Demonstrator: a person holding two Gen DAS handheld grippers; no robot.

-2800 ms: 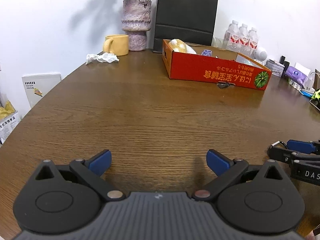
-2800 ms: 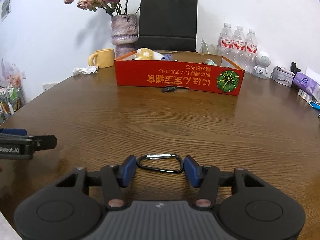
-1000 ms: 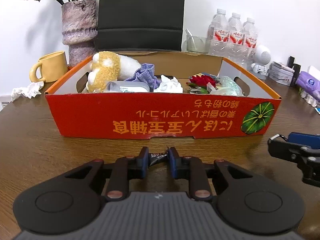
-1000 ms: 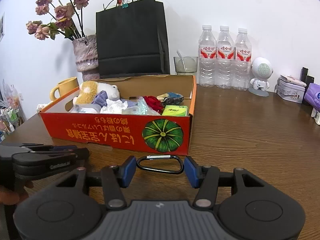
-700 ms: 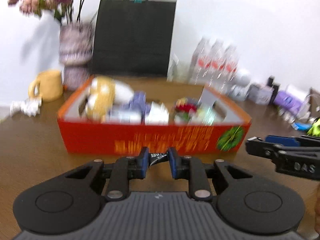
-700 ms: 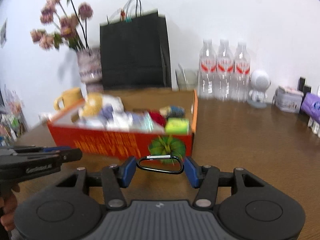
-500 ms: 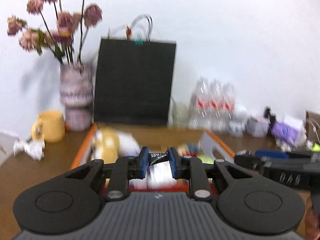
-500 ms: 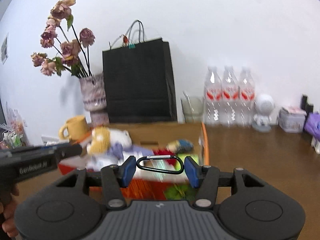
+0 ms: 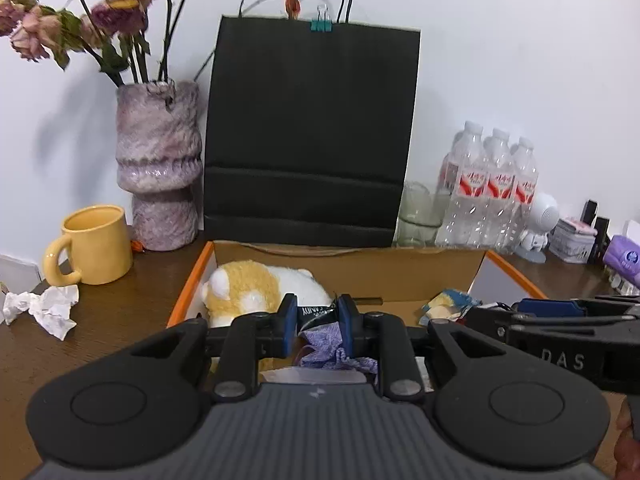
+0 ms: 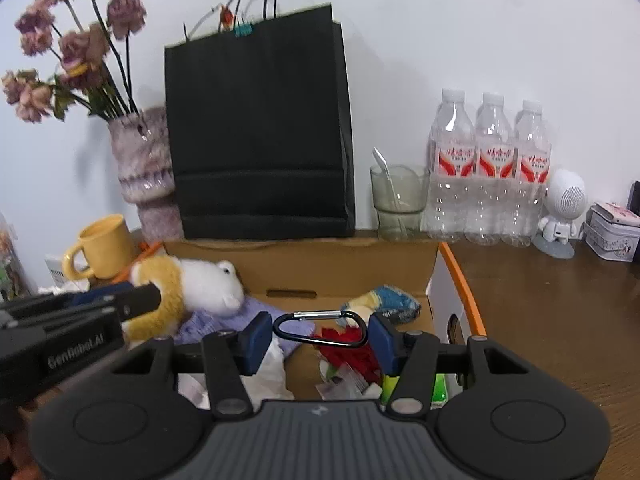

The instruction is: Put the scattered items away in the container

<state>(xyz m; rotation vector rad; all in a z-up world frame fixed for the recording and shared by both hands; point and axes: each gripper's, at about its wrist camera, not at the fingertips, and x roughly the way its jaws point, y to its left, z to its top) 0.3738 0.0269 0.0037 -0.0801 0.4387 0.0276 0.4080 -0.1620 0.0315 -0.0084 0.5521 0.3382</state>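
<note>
Hovering over the cardboard box [image 10: 352,260], the left gripper [image 9: 318,318] pinches a small dark wrapper [image 9: 316,314] and the right gripper [image 10: 320,330] clamps a carabiner [image 10: 320,330]; let go carelessly, I'd guess either could bounce off the plush toy [image 10: 192,280] and out over the rim

A lived-in home or small office corner, this: a wooden bench [image 10: 560,320] against a white wall, dried flowers in a vase [image 9: 158,168] upper left, a yellow mug [image 9: 94,244], a black paper bag [image 9: 308,136] centre, water bottles [image 10: 490,176] at right.
</note>
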